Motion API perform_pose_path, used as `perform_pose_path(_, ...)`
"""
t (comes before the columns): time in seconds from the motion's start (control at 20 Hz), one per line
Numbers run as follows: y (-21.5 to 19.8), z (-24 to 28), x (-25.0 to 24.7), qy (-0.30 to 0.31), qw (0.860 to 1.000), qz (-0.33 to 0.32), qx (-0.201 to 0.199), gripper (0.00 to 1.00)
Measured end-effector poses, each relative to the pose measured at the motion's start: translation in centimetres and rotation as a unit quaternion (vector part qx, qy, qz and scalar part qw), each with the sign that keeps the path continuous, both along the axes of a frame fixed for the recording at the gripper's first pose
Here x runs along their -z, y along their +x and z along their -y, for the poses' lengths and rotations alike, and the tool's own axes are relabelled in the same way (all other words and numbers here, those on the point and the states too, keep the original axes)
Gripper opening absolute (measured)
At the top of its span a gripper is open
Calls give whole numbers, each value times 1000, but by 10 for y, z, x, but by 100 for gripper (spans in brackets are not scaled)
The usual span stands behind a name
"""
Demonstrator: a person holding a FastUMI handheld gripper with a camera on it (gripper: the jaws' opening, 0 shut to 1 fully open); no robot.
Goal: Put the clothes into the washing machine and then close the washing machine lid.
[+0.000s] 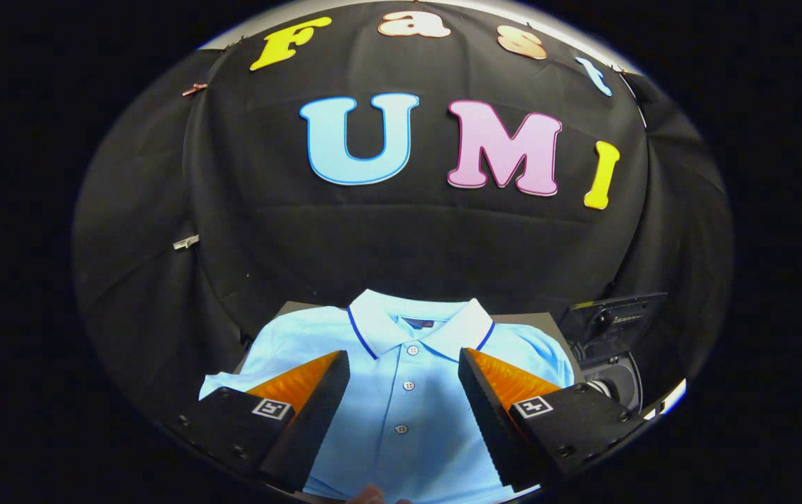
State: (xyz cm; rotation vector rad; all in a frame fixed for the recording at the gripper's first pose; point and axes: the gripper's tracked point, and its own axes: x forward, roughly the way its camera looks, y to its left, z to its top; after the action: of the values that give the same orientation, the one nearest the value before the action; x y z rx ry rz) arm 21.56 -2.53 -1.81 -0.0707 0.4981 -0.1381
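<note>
The tongs [404,378] are standing spread wide, gripping nothing, their 2 fingers [316,399] hanging above a light blue polo shirt [401,420]. The shirt is lying flat on the table [288,308], its button placket showing 3 buttons in the gap between the fingers and its white collar [418,325] sitting just beyond the fingertips. To the right of the shirt, beside the right finger, a dark machine part with a round opening [614,350] is showing, likely the washing machine.

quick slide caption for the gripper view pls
Open claw poised over a light blue polo shirt laid flat, washing machine off to the right.
</note>
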Motion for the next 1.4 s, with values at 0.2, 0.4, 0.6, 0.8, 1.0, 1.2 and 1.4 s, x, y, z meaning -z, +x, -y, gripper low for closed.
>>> perform_pose_path(0.2,4,16,31,0,996,-81,25,99)
perform_pose_path(0.4,3,15,50,-4,990,-139,23,99)
perform_pose_path(0.6,3,17,54,0,983,-179,28,100)
perform_pose_path(0.8,4,18,58,17,971,-234,41,100)
perform_pose_path(1.0,4,22,54,19,962,-266,53,100)
perform_pose_path(1.2,5,28,56,31,958,-276,66,77)
perform_pose_path(1.4,5,30,56,28,958,-277,66,78)
